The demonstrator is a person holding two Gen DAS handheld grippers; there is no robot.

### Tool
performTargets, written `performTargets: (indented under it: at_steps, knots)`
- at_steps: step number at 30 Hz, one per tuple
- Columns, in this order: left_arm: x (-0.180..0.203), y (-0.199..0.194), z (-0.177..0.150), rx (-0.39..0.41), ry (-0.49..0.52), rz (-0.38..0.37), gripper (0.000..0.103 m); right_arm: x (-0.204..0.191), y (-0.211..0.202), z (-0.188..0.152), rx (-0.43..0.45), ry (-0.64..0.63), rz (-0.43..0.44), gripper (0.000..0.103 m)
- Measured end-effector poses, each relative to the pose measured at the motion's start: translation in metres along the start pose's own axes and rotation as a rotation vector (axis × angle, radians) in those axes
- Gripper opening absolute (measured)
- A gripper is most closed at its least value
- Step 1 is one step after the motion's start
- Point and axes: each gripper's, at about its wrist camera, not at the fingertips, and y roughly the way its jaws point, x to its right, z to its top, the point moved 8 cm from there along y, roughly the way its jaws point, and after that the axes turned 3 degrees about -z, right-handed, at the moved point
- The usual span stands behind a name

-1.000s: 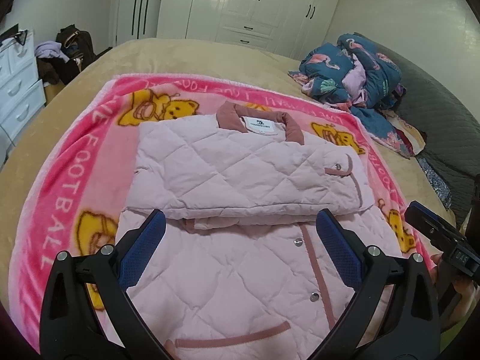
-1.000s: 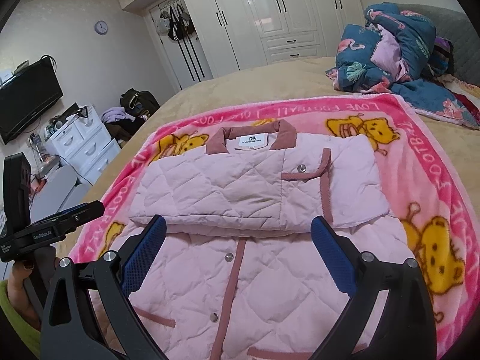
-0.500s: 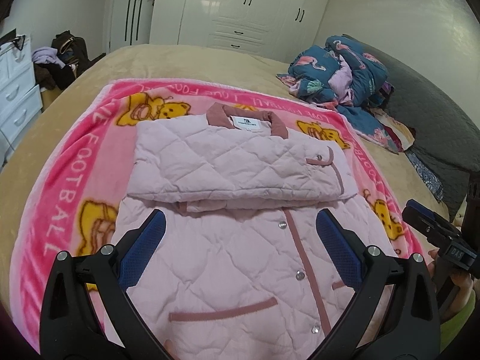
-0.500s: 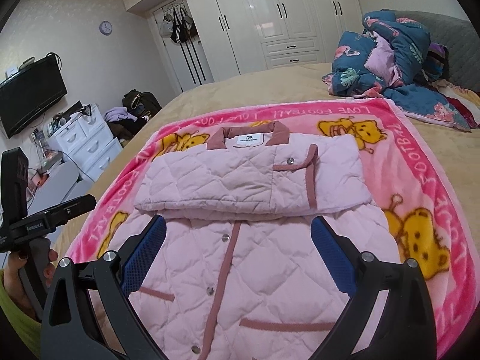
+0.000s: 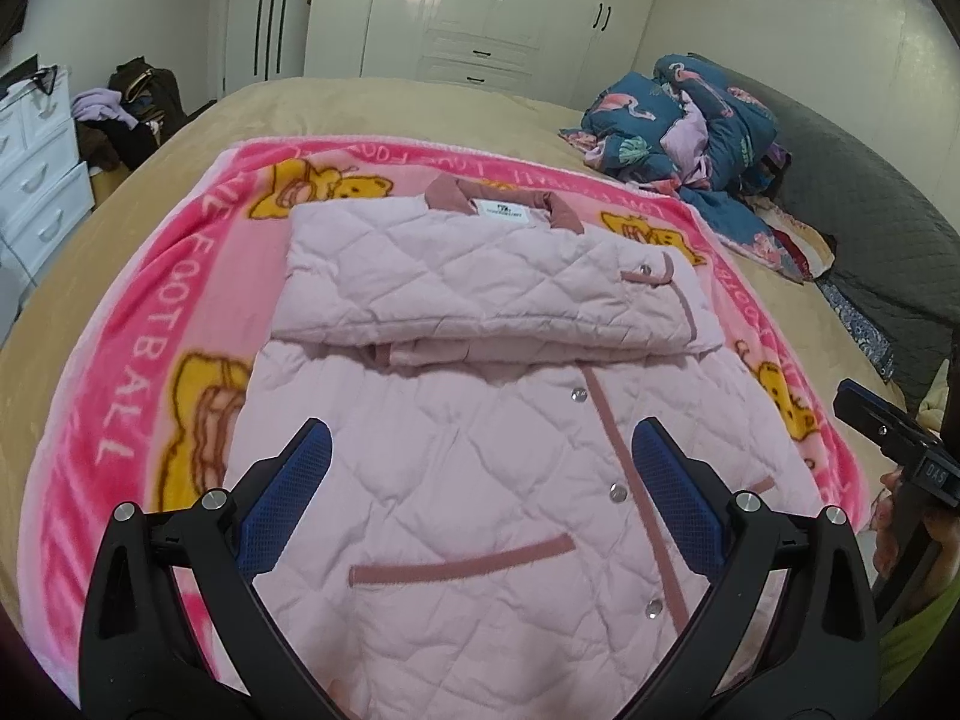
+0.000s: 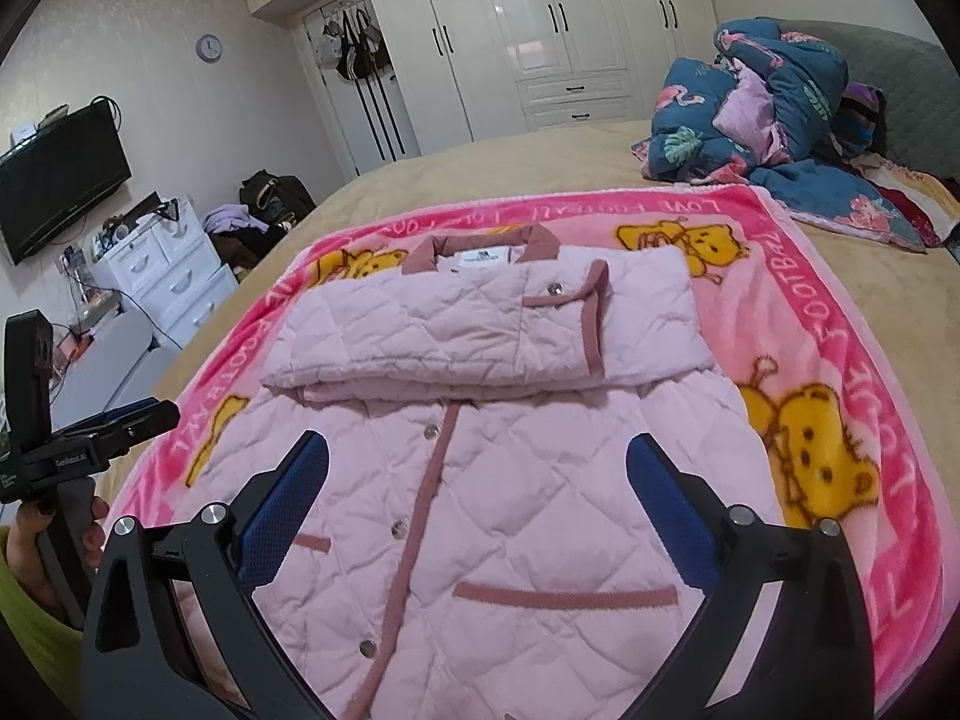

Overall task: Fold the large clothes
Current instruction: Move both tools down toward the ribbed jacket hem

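White wardrobes (image 6: 540,30) on far wall — wall-mounted TV (image 6: 60,180), white drawers (image 6: 168,276).

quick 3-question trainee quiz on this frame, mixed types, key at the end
1. True or false: the left gripper is shut on the jacket.
2. Which part of the jacket lies folded across its chest? A) sleeves B) hem C) collar
3. What does the jacket lie on?

Key
1. False. Both the left gripper and the right gripper are open and hold nothing.
2. A. The sleeves lie across the chest; the hem is still flat and the collar shows at the top.
3. The pink blanket on the bed.
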Motion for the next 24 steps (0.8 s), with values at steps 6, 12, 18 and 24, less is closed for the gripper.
performTargets:
  at_steps: [6, 12, 18, 24]
  knots:
    - [-0.006, -0.001, -0.02, -0.014, -0.009, 0.015, 0.094, 0.007, -0.002, -0.02, -0.023, 0.005, -0.007, 0.099]
    - [-0.012, 0.001, -0.04, -0.037, -0.011, 0.034, 0.094, 0.016, -0.005, -0.033, -0.04, 0.012, -0.013, 0.099]
    - [-0.016, 0.002, -0.061, -0.067, 0.014, 0.053, 0.094, 0.024, -0.008, -0.047, -0.055, -0.002, -0.026, 0.099]
    - [-0.03, 0.002, -0.085, -0.108, 0.036, 0.088, 0.094, 0.038, -0.012, -0.069, -0.086, -0.025, -0.057, 0.099]
